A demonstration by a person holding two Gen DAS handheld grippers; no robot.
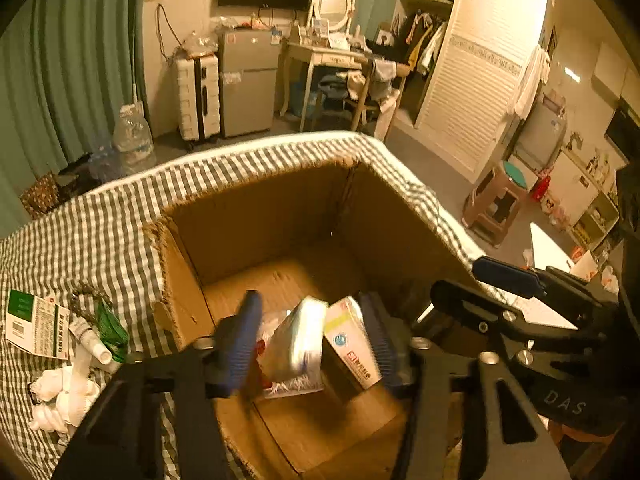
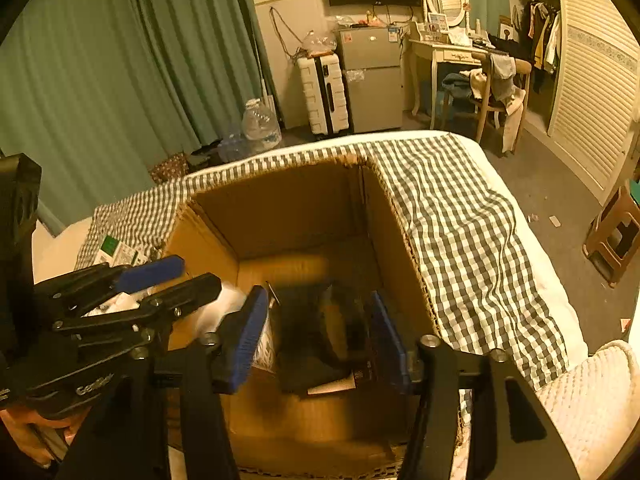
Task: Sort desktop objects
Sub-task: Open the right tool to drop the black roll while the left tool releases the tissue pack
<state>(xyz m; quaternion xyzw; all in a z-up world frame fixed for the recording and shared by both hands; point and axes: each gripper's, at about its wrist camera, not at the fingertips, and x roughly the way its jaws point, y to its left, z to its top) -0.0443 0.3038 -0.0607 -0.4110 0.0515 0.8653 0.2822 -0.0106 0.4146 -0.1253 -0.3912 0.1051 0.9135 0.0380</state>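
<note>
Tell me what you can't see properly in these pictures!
- Left wrist view: the silver packet between the left claw is motion-blurred.
- Right wrist view: the dark thing between the right claw is a smear.
- Cardboard box: its near wall sits behind both claws.

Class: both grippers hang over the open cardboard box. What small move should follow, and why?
Probably lift the left gripper out and swing it left toward the tube on the checked cloth: packets already lie blurred in the cardboard box, its jaws apart.
</note>
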